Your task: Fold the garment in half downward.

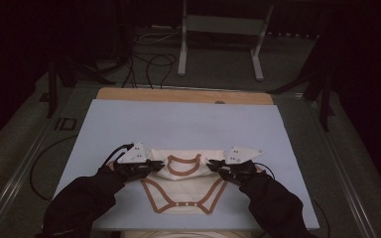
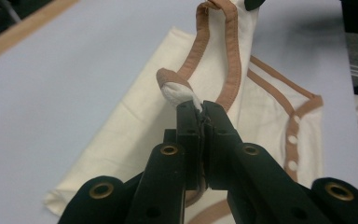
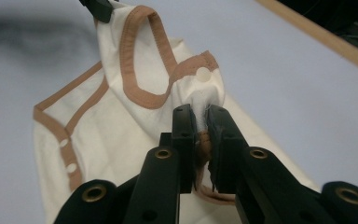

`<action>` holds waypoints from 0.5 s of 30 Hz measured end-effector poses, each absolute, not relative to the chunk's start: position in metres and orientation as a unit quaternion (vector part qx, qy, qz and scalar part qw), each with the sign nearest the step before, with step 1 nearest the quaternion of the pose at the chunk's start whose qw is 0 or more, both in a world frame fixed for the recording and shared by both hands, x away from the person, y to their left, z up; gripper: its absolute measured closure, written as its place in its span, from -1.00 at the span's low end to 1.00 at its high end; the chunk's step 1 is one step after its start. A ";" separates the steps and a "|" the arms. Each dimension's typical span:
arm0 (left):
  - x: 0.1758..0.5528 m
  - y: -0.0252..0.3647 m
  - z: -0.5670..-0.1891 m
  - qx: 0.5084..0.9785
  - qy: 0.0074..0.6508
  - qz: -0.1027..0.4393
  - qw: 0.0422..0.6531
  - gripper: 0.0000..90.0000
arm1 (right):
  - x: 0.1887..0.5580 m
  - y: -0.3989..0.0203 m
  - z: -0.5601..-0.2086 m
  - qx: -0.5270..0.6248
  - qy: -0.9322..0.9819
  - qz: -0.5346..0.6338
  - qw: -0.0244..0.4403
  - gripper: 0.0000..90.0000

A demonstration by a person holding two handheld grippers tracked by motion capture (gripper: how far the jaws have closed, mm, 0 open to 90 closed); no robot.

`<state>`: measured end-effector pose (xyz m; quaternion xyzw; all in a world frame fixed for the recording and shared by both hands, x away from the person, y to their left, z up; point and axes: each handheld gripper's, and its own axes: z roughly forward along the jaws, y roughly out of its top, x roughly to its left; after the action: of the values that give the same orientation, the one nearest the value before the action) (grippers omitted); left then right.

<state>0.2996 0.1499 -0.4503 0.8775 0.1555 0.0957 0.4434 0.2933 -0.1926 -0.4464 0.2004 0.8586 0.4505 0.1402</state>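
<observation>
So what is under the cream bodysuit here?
The cream bodysuit lies on the pale blue mat, which shows bare all around it. Its lifted shoulders are pinched by the left gripper and right gripper. Whatever lies beneath the folded fabric is covered.

a cream baby bodysuit (image 1: 183,186) with tan-brown trim lies on the near part of the light blue table top, snap-buttoned crotch end toward the person. its neckline end is pinched at both shoulders and lifted, the neck opening standing upright.
</observation>
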 end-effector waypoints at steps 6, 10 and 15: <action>0.289 0.147 -0.466 0.885 0.149 0.082 0.433 0.93 | 0.283 -0.192 -0.456 0.202 0.864 0.442 0.136 0.84; 0.282 0.144 -0.475 0.891 0.140 0.076 0.424 0.93 | 0.277 -0.188 -0.465 0.202 0.870 0.431 0.127 0.84; 0.278 0.145 -0.486 0.896 0.148 0.062 0.415 0.92 | 0.271 -0.188 -0.478 0.209 0.878 0.419 0.102 0.83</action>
<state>0.2783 0.1445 -0.4858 0.8956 0.1476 0.0620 0.4150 0.2706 -0.1882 -0.4775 0.2090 0.8777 0.4189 0.1023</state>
